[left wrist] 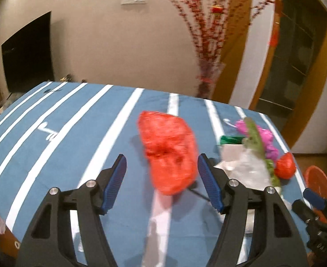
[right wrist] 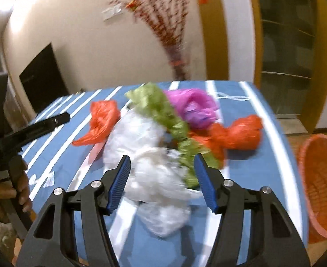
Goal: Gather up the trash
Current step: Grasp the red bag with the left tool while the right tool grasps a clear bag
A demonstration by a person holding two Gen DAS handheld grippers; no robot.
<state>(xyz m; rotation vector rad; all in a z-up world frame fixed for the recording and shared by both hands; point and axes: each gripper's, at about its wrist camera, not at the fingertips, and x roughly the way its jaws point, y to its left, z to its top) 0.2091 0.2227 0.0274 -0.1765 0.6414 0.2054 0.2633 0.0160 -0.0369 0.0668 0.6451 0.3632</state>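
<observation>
left gripper [left wrist: 162, 182] jaws apart, red bag [left wrist: 169, 151] dead ahead, long axis running away; right gripper [right wrist: 162, 181] jaws apart, straddling white bag [right wrist: 150, 166]; basket [right wrist: 319, 184] right.

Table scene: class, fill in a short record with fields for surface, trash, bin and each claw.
surface: blue striped tablecloth
trash: crumpled plastic bags, red bag lying apart, white bag, green bag, pink bag, second red bag piled together
bin: orange basket beside table edge
left claw: open, facing red bag
right claw: open, facing white bag
</observation>
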